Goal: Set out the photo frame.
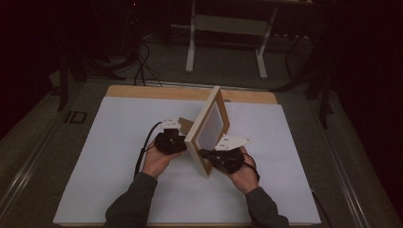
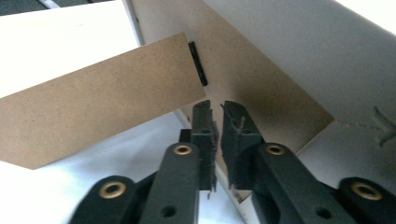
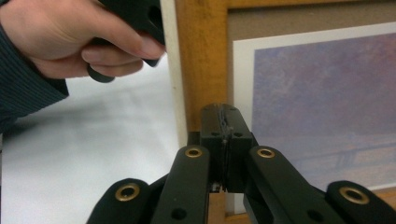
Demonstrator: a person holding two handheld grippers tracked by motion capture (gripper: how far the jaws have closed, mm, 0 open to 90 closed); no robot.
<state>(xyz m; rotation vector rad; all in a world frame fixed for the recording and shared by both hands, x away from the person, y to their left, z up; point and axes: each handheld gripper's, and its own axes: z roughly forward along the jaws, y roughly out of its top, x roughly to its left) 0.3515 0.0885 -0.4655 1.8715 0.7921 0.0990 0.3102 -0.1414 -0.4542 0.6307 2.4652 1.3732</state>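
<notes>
A frame (image 1: 209, 130) is standing on edge on the white worktop (image 1: 119, 142), between the two hands. The left gripper (image 2: 215, 109) is sitting at the frame's brown back, its jaws standing a narrow slit apart with nothing between them, just below the stand flap (image 2: 93, 98). The right gripper (image 3: 223, 114) is pointing at the frame's front, its jaws pressing flat together, empty, against the wooden border beside the print (image 3: 327, 102).

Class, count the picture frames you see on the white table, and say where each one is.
1. A single wooden picture frame stands upright on edge near the middle of the white table, between the left gripper and the right gripper.
</notes>
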